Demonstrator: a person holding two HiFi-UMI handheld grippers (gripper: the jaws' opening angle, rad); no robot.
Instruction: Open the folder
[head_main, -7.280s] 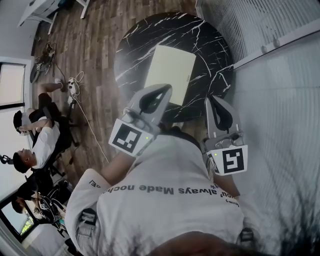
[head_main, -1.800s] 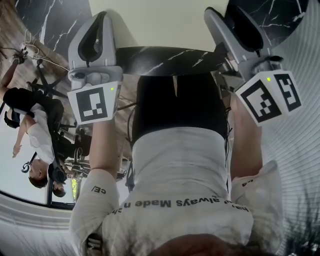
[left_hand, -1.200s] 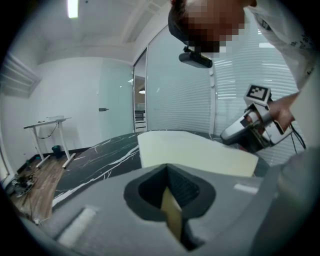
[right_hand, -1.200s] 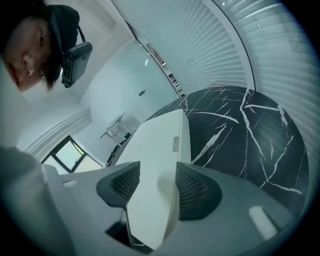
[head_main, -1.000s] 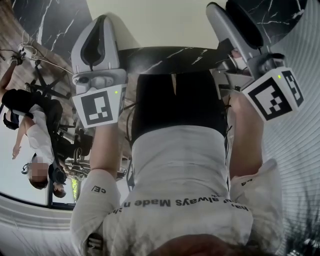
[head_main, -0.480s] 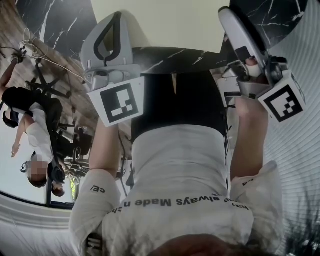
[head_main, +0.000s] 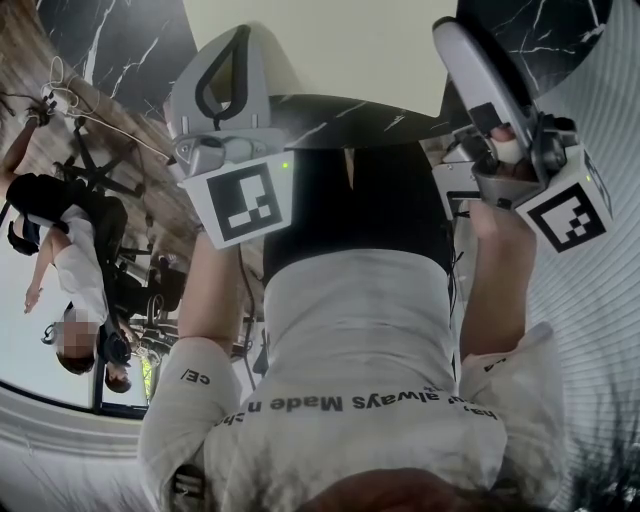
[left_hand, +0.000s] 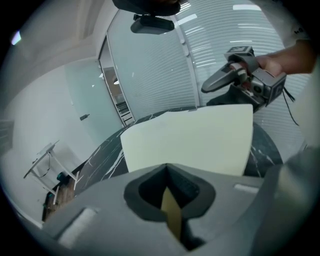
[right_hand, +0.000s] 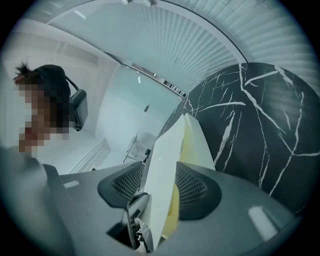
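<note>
Folder (head_main: 330, 45): pale cream, top centre of the head view, over the black marble table (right_hand: 260, 125); I cannot tell whether it touches the table.

Left gripper (left_hand: 171, 205): clamped tight on a thin edge of one leaf.

Right gripper (right_hand: 160, 192): wide, jaws have just been closing. The upright cover edge stands between them, pads not pressing.

Judgement: light, thin card that flexes readily; smooth, probably slippery. Pinch one leaf only, near the free edge away from the spine. Gripping both leaves would hold it shut.

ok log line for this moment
left gripper: shut on folder edge | right gripper: jaws just closing, folder between, not yet gripped
</note>
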